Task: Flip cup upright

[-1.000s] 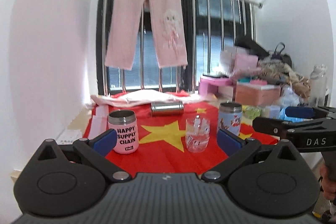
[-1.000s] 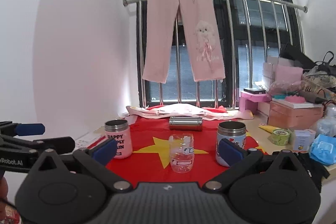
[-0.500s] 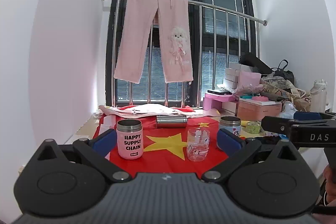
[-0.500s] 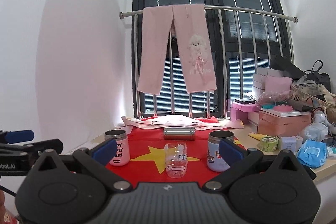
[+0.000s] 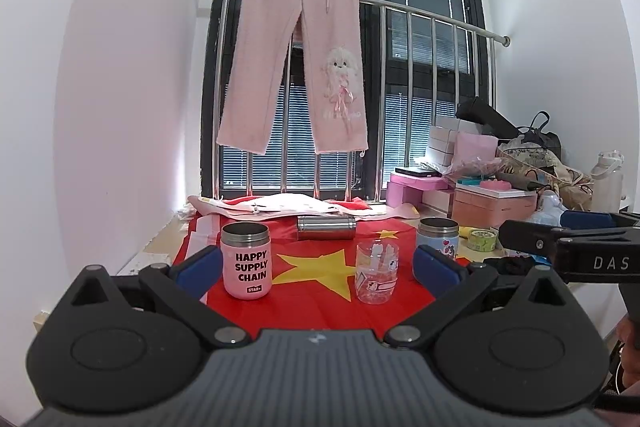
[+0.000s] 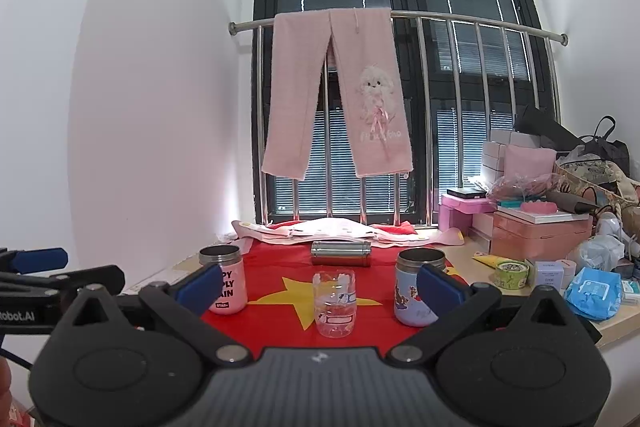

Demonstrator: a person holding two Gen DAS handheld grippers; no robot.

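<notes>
Steel cup lies on its side at the back of the red flag on the desk; left gripper and right gripper hold their jaws wide apart, grasping nothing.

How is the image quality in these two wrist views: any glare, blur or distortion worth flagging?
Left wrist view: sharp, the pink cup lettering reads cleanly; fisheye bends the railing and darkens the corners. Right wrist view: equally sharp; a bright patch of daylight washes out the cloth by the window, and the clear cup is hard to outline.
</notes>
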